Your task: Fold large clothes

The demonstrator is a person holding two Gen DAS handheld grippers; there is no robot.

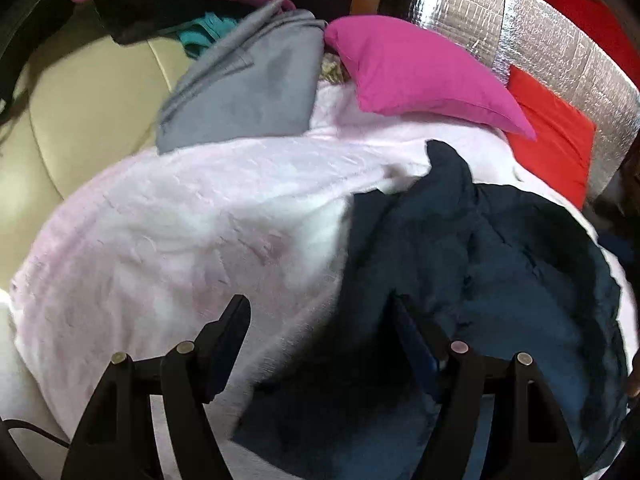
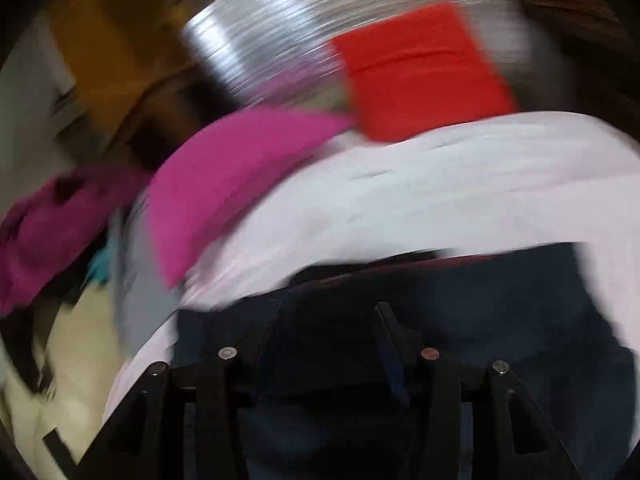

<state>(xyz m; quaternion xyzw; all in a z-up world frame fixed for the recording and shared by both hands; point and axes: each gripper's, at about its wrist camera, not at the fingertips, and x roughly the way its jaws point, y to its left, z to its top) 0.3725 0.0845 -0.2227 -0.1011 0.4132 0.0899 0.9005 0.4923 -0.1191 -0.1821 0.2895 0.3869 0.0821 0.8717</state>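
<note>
A dark navy garment lies crumpled on a pale pink fleece blanket that covers the bed. My left gripper is open just above the garment's left edge, its left finger over the blanket and its right finger over the navy cloth. In the blurred right wrist view the same navy garment fills the bottom. My right gripper is open right over it, with nothing between the fingers.
A magenta pillow and a red pillow lie at the head of the bed against a silver foil panel. A folded grey garment lies at the blanket's far left. A cream sofa with heaped clothes stands to the left.
</note>
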